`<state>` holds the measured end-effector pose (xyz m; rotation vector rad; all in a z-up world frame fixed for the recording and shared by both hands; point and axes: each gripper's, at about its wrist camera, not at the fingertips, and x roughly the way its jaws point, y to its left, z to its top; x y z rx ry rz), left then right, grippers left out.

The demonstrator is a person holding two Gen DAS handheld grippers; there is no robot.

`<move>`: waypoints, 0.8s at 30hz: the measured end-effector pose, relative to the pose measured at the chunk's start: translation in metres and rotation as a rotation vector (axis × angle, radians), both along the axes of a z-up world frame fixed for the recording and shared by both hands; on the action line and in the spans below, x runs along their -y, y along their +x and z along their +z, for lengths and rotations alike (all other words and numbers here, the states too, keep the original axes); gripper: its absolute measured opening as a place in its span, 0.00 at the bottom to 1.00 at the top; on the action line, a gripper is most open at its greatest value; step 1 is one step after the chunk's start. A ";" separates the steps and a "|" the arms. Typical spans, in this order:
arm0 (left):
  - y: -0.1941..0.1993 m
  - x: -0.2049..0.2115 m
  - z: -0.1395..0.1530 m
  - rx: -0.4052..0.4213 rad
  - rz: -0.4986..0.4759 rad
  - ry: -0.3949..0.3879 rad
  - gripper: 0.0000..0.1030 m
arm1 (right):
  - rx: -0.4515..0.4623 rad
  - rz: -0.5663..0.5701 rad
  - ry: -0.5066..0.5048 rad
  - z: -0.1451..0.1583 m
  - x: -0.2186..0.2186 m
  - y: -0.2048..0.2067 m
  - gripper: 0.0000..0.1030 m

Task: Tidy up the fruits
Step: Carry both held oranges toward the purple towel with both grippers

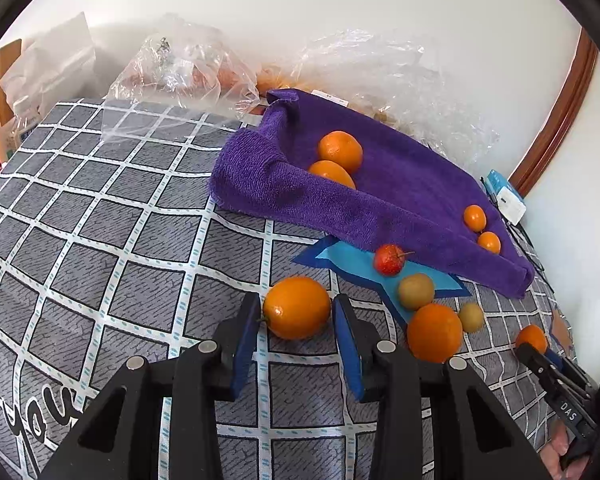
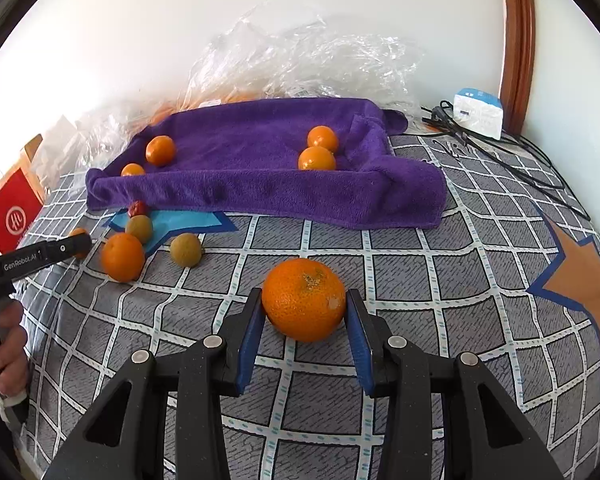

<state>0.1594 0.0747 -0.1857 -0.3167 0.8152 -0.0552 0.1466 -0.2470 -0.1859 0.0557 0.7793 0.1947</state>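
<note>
Left wrist: fingers (image 1: 296, 312) on an orange (image 1: 297, 307) (right likewise).

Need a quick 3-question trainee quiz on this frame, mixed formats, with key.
1. How many oranges lie on the purple towel?
2. True or false: the right gripper has nothing between its fingers.
3. What sits on the blue star patch? A red fruit; B banana; C grapes.

Key: 1 four. 2 false, it clamps a big orange. 3 A.
</note>
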 end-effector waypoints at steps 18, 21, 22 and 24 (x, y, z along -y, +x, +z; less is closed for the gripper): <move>-0.008 -0.007 0.004 0.051 0.022 -0.041 0.31 | -0.004 0.005 -0.013 -0.002 -0.002 0.001 0.39; -0.007 -0.007 0.003 0.040 0.022 -0.041 0.31 | -0.009 0.000 -0.012 -0.002 -0.001 0.002 0.39; -0.007 -0.006 0.002 0.037 0.021 -0.039 0.32 | -0.013 -0.003 -0.013 -0.003 -0.002 0.003 0.39; -0.005 -0.005 0.001 0.025 0.018 -0.035 0.33 | -0.016 -0.007 -0.015 -0.003 -0.002 0.003 0.39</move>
